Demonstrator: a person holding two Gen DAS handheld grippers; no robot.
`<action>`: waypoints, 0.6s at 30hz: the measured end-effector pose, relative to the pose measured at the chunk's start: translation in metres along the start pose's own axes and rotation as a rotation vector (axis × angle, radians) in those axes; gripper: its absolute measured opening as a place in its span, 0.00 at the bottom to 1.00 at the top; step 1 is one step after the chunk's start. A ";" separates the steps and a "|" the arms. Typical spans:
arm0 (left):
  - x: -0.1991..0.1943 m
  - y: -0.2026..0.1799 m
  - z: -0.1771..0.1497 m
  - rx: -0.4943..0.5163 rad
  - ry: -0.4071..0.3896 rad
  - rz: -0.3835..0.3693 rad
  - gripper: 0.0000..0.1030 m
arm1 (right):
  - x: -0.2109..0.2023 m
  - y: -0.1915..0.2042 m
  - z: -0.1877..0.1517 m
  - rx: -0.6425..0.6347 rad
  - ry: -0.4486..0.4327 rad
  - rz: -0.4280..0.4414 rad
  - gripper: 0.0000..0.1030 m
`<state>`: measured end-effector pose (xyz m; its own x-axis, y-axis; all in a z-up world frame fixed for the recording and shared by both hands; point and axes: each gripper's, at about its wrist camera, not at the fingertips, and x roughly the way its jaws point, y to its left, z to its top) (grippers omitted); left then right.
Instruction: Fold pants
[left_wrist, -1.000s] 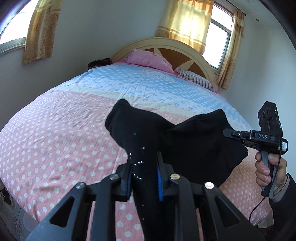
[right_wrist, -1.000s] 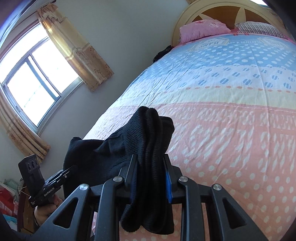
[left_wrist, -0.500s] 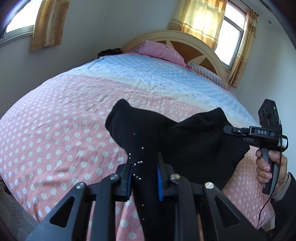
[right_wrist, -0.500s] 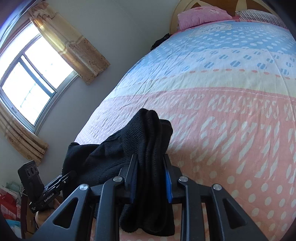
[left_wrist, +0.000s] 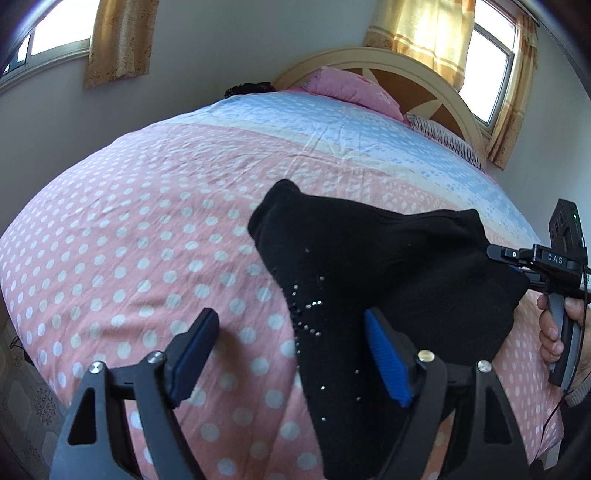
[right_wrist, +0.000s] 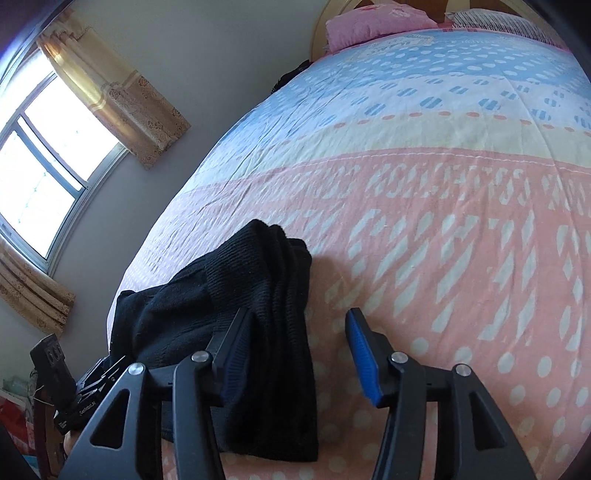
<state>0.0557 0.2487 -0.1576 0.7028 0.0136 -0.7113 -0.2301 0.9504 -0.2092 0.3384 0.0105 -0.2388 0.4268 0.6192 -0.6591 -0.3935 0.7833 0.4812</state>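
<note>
The bed (left_wrist: 155, 229) carries everything here: a quilt in bands of pink with white dots, cream, and pale blue, a pink pillow (left_wrist: 354, 90) and a striped pillow (left_wrist: 443, 136) against the arched headboard (left_wrist: 417, 79), and a dark bundle (left_wrist: 249, 88) at the far corner by the wall. No box, basket or other container shows in either view.

The pants (left_wrist: 376, 266) lie near the foot of the bed, close to its edge. They are black, of a ribbed knit, gathered into a thick, folded bundle with two raised corners, one toward each gripper. A scatter of small shiny studs runs down the near leg in the left wrist view. In the right wrist view the pants (right_wrist: 266, 295) show as several stacked layers drooping toward the camera.

The left gripper (left_wrist: 291, 343) has just been opening and its jaws now stand wide apart; the studded cloth lies between them, resting against the right-hand blue pad (left_wrist: 386, 360), with the other pad clear of it. The right gripper (right_wrist: 299, 349) has likewise just been opening; the layered cloth sits beside its left pad (right_wrist: 236, 354), and the blue pad on the other side is apart from it, over bare quilt. Neither clamps the pants.

A hand (left_wrist: 557, 328) holds the right gripper's handle at the edge of the left view.
</note>
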 end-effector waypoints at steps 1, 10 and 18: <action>-0.002 0.001 0.000 -0.005 0.000 0.015 0.85 | -0.006 -0.002 -0.001 0.004 -0.015 -0.011 0.54; -0.052 -0.006 0.007 -0.025 -0.118 0.066 0.86 | -0.092 -0.027 -0.030 0.087 -0.151 -0.093 0.55; -0.111 -0.035 0.017 0.041 -0.283 0.037 0.91 | -0.169 0.015 -0.063 -0.005 -0.290 -0.152 0.55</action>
<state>-0.0032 0.2190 -0.0601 0.8557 0.1294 -0.5010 -0.2360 0.9593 -0.1553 0.2092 -0.0858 -0.1570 0.6950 0.4851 -0.5308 -0.3111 0.8684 0.3863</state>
